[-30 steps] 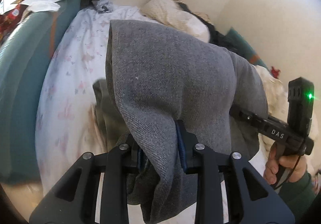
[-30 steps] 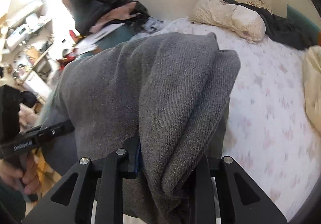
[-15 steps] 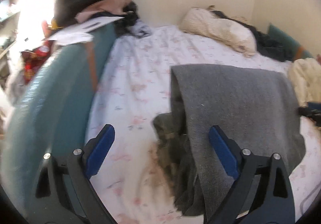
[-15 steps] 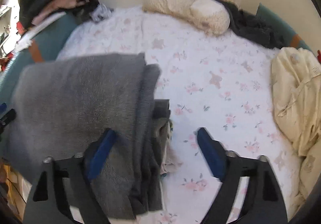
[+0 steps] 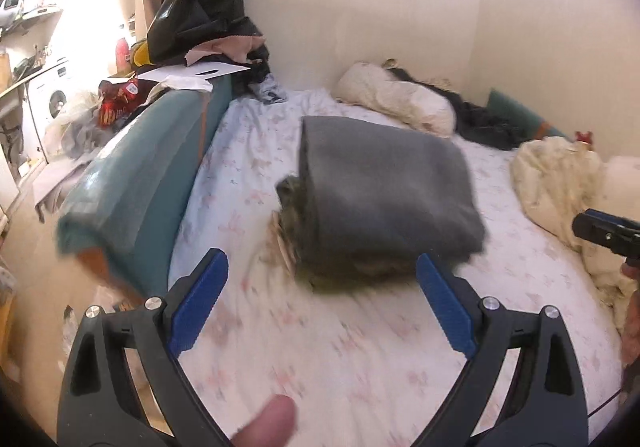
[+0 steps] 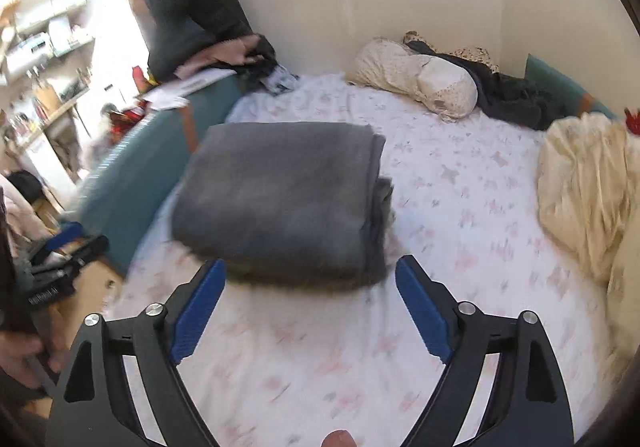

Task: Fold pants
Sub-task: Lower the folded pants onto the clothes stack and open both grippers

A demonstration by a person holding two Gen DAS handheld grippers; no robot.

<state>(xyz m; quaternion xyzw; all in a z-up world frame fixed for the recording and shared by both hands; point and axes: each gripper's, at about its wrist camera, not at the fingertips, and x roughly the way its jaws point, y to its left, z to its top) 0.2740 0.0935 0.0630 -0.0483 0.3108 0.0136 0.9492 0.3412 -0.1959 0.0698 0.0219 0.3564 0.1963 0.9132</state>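
Note:
The grey pants (image 5: 384, 183) lie folded in a flat rectangle on the floral bed sheet (image 5: 360, 359), on top of an olive-green folded garment (image 5: 292, 199). They also show in the right wrist view (image 6: 280, 199). My left gripper (image 5: 320, 307) is open and empty, held back from the near edge of the pile. My right gripper (image 6: 308, 303) is open and empty, just short of the pile's near edge. The right gripper's tip shows at the right edge of the left wrist view (image 5: 604, 233).
A teal bed frame (image 5: 148, 183) runs along the left, piled with clothes and papers (image 5: 192, 75). A cream pillow (image 5: 396, 99) and dark clothes (image 5: 480, 119) lie at the back. A cream duvet (image 6: 584, 183) sits at the right. Walls close the back.
Both grippers let go of the grey pants, opened wide and drew back. The pants now lie folded on the pile on the bed.

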